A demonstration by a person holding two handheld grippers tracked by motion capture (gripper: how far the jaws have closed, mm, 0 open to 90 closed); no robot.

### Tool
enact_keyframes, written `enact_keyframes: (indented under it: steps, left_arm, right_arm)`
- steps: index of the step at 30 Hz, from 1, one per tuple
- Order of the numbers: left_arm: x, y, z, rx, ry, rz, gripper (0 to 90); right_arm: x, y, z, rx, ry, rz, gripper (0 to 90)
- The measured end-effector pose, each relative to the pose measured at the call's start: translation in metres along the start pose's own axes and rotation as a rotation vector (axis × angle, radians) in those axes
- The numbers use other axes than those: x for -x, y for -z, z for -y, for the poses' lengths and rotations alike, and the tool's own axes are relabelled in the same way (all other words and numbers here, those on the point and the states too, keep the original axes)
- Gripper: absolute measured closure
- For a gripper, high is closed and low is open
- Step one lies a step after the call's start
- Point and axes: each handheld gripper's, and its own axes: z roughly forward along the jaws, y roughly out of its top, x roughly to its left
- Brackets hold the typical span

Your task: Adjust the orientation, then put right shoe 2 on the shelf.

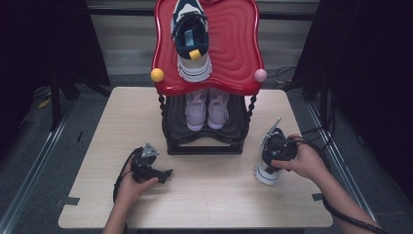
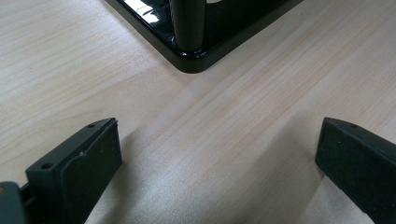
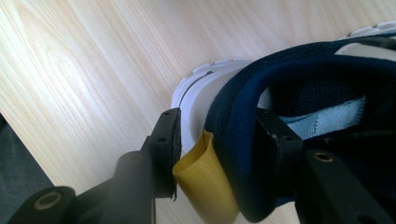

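Right gripper (image 3: 217, 140) clamped a navy shoe's (image 3: 299, 93) heel on the table (image 1: 209, 195).
One jaw sat inside the collar, the other behind the heel by the yellow loop (image 3: 205, 182). The left gripper (image 2: 217, 163) gaped wide over bare wood near the black rack's (image 2: 196, 60) corner; its matching shoe (image 1: 191, 39) rested on the red top shelf (image 1: 234, 44).

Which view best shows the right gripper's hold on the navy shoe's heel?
Right gripper view: the right gripper straddles the navy shoe heel collar, one jaw outside by the yellow pull tab, one inside. High view has the hand covering that shoe.
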Motion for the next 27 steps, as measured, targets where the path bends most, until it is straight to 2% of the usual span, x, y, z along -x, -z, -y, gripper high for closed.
enact_keyframes:
  steps: [3,4,6,7,8,11,13,15,16,18,23,27]
  left_arm:
    - [0.0,0.0,0.0,0.0,0.0,0.0,0.0]
    - [0.0,0.0,0.0,0.0,0.0,0.0,0.0]
    - [0.0,0.0,0.0,0.0,0.0,0.0,0.0]
    - [0.0,0.0,0.0,0.0,0.0,0.0,0.0]
    - [0.0,0.0,0.0,0.0,0.0,0.0,0.0]
    - [0.0,0.0,0.0,0.0,0.0,0.0,0.0]
    - [0.0,0.0,0.0,0.0,0.0,0.0,0.0]
    - [0.0,0.0,0.0,0.0,0.0,0.0,0.0]
    - [0.0,0.0,0.0,0.0,-0.001,0.0,0.0]
    - [0.0,0.0,0.0,0.0,0.0,0.0,0.0]
    - [0.0,0.0,0.0,0.0,0.0,0.0,0.0]
    - [0.0,0.0,0.0,0.0,0.0,0.0,0.0]
  right_arm:
    - [0.0,-0.003,-0.002,-0.022,0.007,-0.002,56.2]
    - [0.0,-0.004,-0.002,-0.02,0.008,-0.017,56.4]
    - [0.001,-0.005,-0.003,-0.036,0.012,-0.006,56.6]
    - [0.0,-0.006,-0.003,-0.035,0.007,-0.021,56.7]
    - [0.002,-0.007,-0.003,-0.036,0.025,-0.014,56.7]
    - [0.001,-0.009,-0.003,-0.039,0.02,-0.029,57.3]
    - [0.001,-0.01,-0.003,-0.042,0.028,-0.017,58.4]
    - [0.001,-0.01,-0.003,-0.04,0.028,-0.026,59.3]
    - [0.003,-0.011,-0.003,-0.04,0.046,-0.018,59.5]
    - [0.002,-0.011,-0.004,-0.055,0.027,-0.033,59.8]
    - [0.003,-0.013,-0.008,-0.084,0.048,-0.053,61.4]
    - [0.004,-0.014,-0.011,-0.111,0.068,-0.05,63.2]
